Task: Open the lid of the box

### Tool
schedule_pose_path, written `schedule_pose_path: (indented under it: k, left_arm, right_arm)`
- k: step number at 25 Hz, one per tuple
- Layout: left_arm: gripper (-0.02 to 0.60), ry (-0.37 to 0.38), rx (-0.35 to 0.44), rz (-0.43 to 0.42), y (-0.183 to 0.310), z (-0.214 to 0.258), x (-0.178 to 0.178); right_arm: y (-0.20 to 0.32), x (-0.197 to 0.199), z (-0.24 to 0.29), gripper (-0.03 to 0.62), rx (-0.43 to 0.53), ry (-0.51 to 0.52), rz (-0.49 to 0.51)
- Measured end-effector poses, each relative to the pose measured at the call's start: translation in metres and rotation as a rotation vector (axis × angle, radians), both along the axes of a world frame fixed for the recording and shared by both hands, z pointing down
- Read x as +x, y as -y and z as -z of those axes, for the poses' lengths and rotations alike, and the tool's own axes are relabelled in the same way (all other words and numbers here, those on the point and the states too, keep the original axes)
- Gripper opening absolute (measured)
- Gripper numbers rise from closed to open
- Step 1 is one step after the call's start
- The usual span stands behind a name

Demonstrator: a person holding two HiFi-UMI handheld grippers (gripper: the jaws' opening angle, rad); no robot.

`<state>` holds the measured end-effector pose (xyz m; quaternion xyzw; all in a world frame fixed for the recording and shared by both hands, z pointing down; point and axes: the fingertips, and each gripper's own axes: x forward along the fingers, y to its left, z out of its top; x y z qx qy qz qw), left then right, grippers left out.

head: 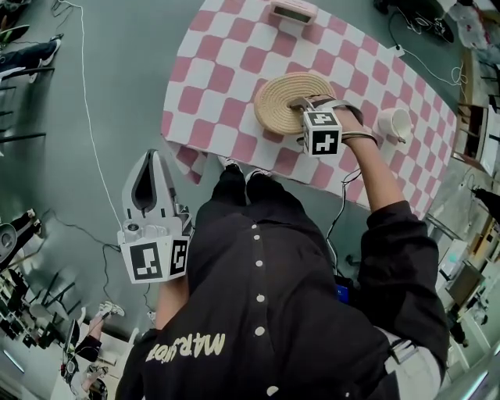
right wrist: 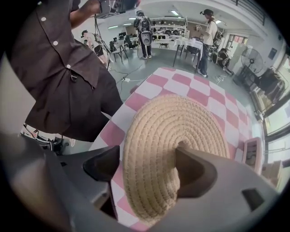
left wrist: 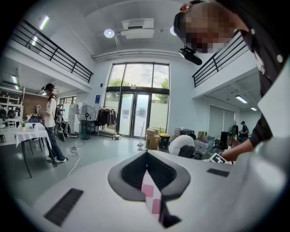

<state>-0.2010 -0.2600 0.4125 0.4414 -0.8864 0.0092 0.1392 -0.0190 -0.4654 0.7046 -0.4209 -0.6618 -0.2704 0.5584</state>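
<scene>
While the left gripper (head: 151, 162) hangs off the table's near side over the floor (head: 101, 94), jaws shut tip to tip with nothing in them, the right gripper (right wrist: 148, 154) is the one at the box. The woven lid (right wrist: 181, 122) (a round coiled-rope disc, pale straw colour) sits on the pink-and-white checked tablecloth (head: 226, 70), near the edge closest to the person. I can't really make out the box body under it. The right claw is spread fairly wide and straddles the near part of the lid. One jaw rests on top, close to the centre of the coil. The other is out past the rim, just beside it, with a gap showing in the right gripper view. So the lid's edge is between the jaws but not squeezed. A white cup (head: 393, 123) stands just to the right of the lid, and a small pink gadget (head: 293, 11) sits at the table's far edge, well apart.
</scene>
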Motion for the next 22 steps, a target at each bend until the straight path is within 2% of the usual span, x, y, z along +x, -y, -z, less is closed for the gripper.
schedule_pose_path:
  k: [5, 8, 16, 22]
  left_arm:
    - [0.011, -0.011, -0.006, -0.001, 0.001, -0.004, -0.001]
    - [0.011, -0.018, -0.010, 0.002, -0.001, -0.007, 0.000]
    - [0.011, -0.020, -0.001, -0.005, 0.001, -0.007, 0.003]
    - [0.011, 0.001, 0.018, -0.018, 0.006, 0.003, 0.003]
  right_arm:
    - [-0.002, 0.001, -0.015, 0.399, 0.031, -0.033, 0.039]
    - [0.000, -0.002, -0.018, 0.352, 0.049, -0.012, 0.043]
    - [0.006, -0.004, -0.015, 0.329, 0.075, 0.022, 0.056]
    - [0.010, -0.008, 0.003, 0.306, 0.069, 0.063, 0.021]
